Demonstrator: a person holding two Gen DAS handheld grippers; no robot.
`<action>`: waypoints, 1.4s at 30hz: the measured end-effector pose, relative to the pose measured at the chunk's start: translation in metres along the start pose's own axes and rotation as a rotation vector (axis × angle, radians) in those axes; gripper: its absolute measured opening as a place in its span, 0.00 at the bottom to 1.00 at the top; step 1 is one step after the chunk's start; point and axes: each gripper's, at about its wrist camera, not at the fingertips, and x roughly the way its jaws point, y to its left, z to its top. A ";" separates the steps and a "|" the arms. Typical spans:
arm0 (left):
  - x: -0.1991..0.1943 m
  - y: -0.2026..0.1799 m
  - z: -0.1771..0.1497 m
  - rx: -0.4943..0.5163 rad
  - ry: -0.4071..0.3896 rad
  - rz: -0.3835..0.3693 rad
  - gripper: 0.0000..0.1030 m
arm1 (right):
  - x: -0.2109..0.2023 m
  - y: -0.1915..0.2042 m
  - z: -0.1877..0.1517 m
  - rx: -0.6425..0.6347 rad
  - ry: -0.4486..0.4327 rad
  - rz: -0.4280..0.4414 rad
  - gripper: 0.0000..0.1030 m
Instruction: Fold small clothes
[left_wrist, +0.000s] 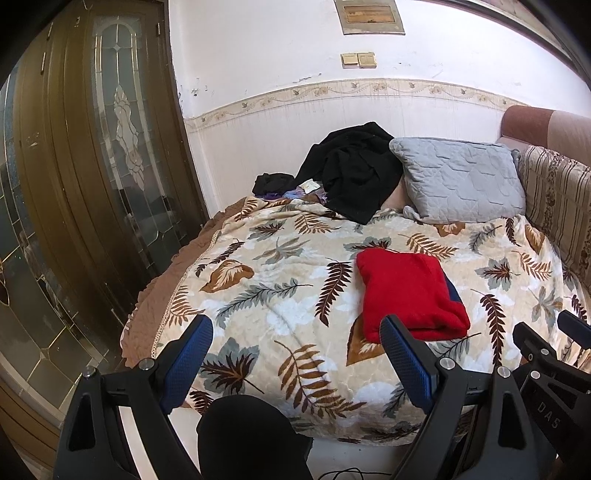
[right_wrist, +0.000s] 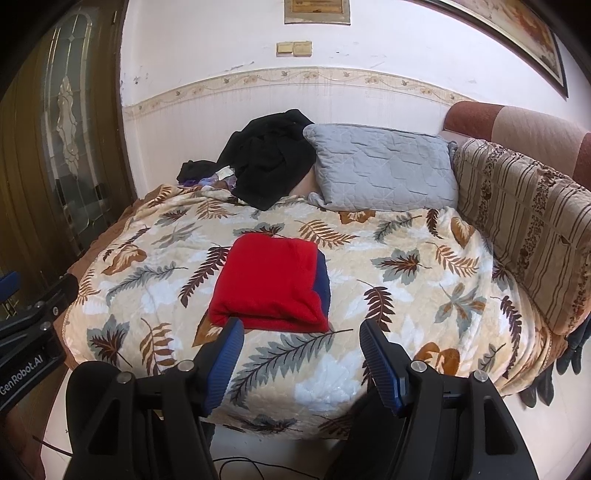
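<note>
A fuzzy red garment, folded into a thick rectangle with a navy edge, lay mid-bed on the quilted leaf-print blanket. The left gripper gaped wide and empty; the right gripper, marked "GenRobot.AI", stood moderately apart, holding nothing.

lying across the bed: a leaf-print blanket. resting folded at its middle, a red garment over a blue layer; sitting toward the wall, a black clothes heap and a grey quilted pillow.
</note>
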 end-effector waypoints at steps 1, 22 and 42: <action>0.000 0.000 0.000 0.001 0.000 0.000 0.89 | 0.001 0.000 -0.001 -0.004 0.001 0.002 0.67; 0.004 -0.004 -0.001 -0.009 -0.003 -0.022 0.89 | 0.000 0.004 0.000 -0.025 -0.004 0.007 0.67; 0.020 -0.001 0.020 -0.043 0.026 0.022 0.89 | 0.031 0.007 0.023 -0.067 0.017 0.082 0.67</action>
